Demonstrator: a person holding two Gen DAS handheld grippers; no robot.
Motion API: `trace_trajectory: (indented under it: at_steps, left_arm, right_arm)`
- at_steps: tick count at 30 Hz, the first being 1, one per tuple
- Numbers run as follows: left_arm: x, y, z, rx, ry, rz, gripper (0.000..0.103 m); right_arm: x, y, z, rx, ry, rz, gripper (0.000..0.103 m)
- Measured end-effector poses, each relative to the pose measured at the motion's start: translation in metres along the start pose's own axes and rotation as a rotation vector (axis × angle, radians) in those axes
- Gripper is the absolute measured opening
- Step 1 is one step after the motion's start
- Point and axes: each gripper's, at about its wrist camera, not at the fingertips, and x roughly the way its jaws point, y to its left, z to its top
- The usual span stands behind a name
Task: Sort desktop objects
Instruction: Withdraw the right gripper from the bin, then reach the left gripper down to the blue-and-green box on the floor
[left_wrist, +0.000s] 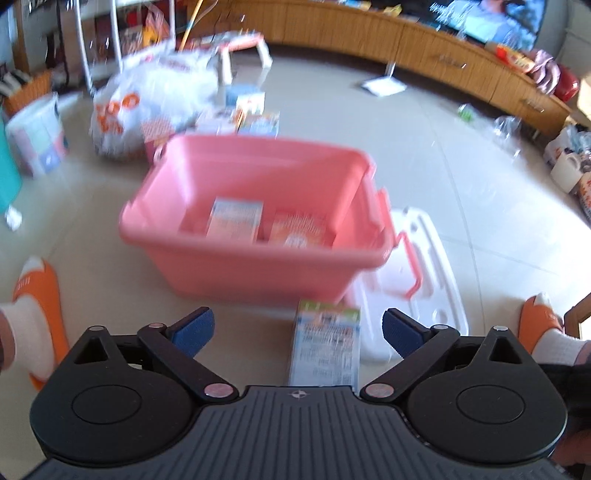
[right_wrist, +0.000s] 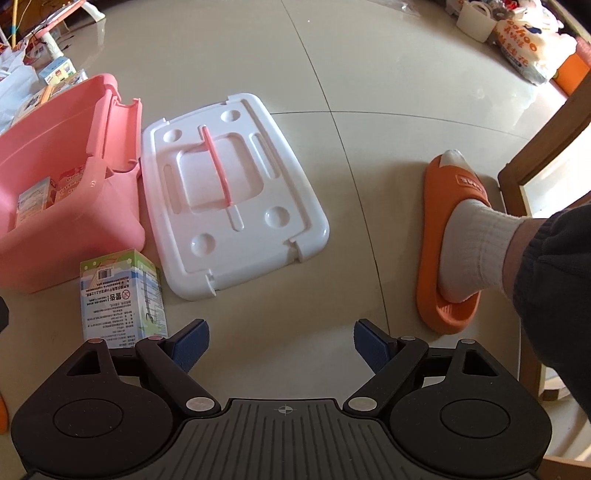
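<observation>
On the pale tiled floor ahead of me sits the pink storage bin, open at the top, with two printed cartons lying side by side on its bottom. Just right of the bin lies its white lid, flat on the tiles, a pink handle running across its middle. To the right of the lid, well apart, my right foot rests in an orange slipper. Nearest to me, on the floor at the bin's near side and left of the lid, is a green-and-white box, printed side up. My left claw hovers over that box with its blue pads spread wide on either side, gripping nothing. My right claw is likewise wide open and empty, over bare floor, the box just beside its left finger.
</observation>
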Motion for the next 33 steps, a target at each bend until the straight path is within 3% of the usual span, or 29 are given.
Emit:
trace_trajectory:
  at_steps: [9, 15, 19, 33]
  left_arm:
    - [0.024, -0.008, -0.002, -0.086, 0.012, -0.033, 0.101]
    - [0.050, -0.014, -0.010, -0.027, 0.107, 0.027, 0.101]
    - [0.063, -0.012, -0.012, -0.053, 0.166, 0.041, 0.101]
    - [0.099, -0.016, -0.027, 0.033, 0.289, 0.104, 0.101]
  right_arm:
    - [0.013, -0.007, 0.001, 0.049, 0.028, -0.002, 0.085]
    - [0.020, -0.009, 0.001, 0.052, 0.045, 0.000, 0.085]
    - [0.025, -0.011, 0.000, 0.058, 0.061, 0.002, 0.085]
    - [0.042, -0.015, -0.003, 0.087, 0.107, 0.012, 0.085]
